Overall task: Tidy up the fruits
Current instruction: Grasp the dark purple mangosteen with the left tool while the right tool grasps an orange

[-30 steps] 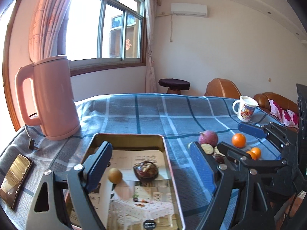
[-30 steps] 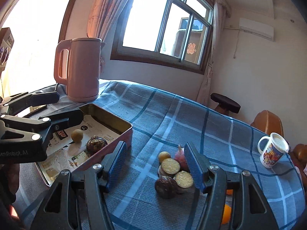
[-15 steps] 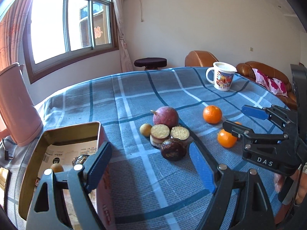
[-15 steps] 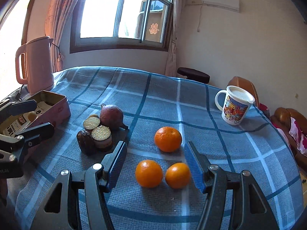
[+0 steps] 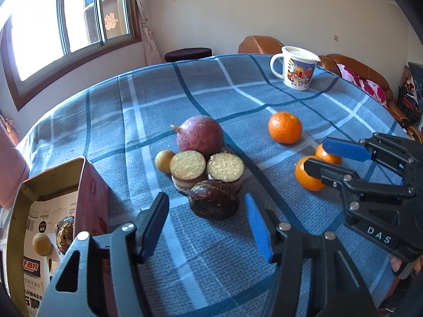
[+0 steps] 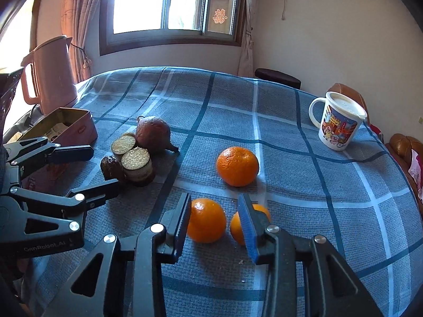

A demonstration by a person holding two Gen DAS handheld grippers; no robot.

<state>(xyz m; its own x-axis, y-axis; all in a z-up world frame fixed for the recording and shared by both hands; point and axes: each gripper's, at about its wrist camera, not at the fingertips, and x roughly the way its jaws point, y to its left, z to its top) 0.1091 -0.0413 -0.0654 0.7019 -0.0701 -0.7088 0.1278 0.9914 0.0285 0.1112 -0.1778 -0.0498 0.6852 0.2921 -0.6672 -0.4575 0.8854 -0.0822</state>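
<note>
Both grippers have advanced toward the fruit. Left gripper, fingers spread, is hovering before the dark fruit beside the tin; right gripper, fingers spread, is straddling an orange on the tablecloth.

Three oranges, one mug, one kettle, one tin

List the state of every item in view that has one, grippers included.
left gripper: open, dark passion fruit ahead between its fingers, not gripped
right gripper: open, straddling nearest orange
tin box: lid off, two fruits inside
mug: upright, lid on
kettle: upright, lid shut
cut fruit halves: cut faces up
</note>
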